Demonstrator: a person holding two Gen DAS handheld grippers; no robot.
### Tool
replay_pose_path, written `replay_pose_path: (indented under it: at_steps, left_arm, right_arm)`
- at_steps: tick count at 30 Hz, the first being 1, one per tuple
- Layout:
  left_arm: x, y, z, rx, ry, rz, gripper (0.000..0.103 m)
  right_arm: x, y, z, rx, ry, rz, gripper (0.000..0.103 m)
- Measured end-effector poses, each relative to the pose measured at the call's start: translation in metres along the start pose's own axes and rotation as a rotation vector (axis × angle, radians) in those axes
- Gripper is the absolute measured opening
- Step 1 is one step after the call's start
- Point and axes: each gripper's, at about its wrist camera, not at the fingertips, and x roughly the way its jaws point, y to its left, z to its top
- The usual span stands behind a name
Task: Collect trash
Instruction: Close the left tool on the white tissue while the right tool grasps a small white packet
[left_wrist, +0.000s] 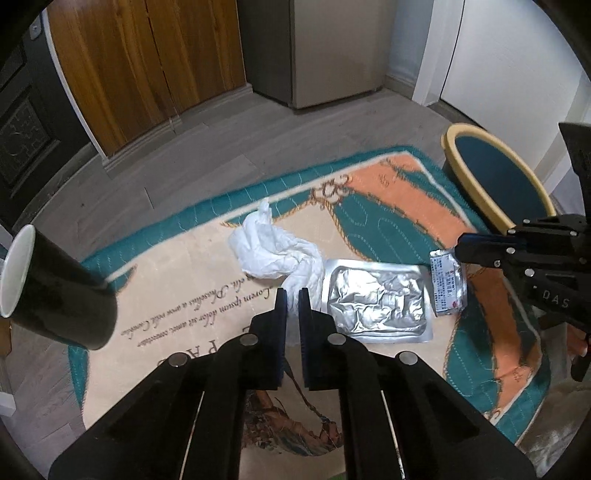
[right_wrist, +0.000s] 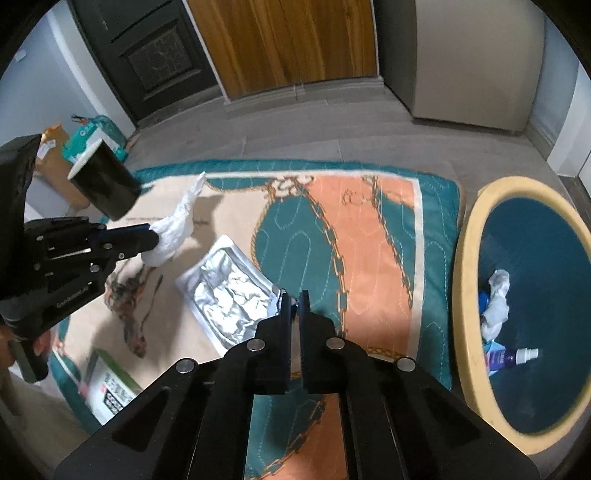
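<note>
The left gripper (left_wrist: 292, 295) is clenched on one end of a crumpled white tissue (left_wrist: 273, 251), its fingers nearly together with the paper pinched between them; in the right wrist view the same gripper (right_wrist: 153, 236) holds the tissue (right_wrist: 173, 229) lifted a little above the rug. The right gripper (right_wrist: 294, 299) is closed on the edge of a small printed sachet (left_wrist: 447, 282), which the left wrist view shows gripped at its top corner by the right gripper (left_wrist: 460, 249). Between the tissue and the sachet a flat silver foil pouch (left_wrist: 376, 301) lies on the rug, touching the tissue and just beside the sachet. A black paper cup (left_wrist: 55, 291) with a white inside sits near the left gripper, tilted; how it is supported cannot be told.

All this lies on a teal, orange and cream rug (right_wrist: 369, 229) spread over a grey plank floor (left_wrist: 229, 144). Beside the rug's right edge stands a round bin (right_wrist: 469, 295) with a yellow rim and dark blue inside, holding a crumpled white wad (right_wrist: 496, 306) and a small purple spray bottle (right_wrist: 511, 357). A green and white carton (right_wrist: 110, 387) lies at the rug's near left corner. Wooden doors (right_wrist: 288, 40) stand at the back
</note>
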Motion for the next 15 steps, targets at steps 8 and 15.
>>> replay_pose_path:
  at_steps: [8, 15]
  left_arm:
    - [-0.033, 0.001, -0.001, -0.001, -0.064, 0.008, 0.006]
    - [-0.066, -0.006, 0.003, -0.011, -0.138, 0.008, 0.006]
  right_arm:
    - [-0.025, 0.01, 0.001, -0.009, -0.054, -0.017, 0.004]
    - [-0.058, 0.008, 0.008, 0.038, -0.133, -0.022, 0.004]
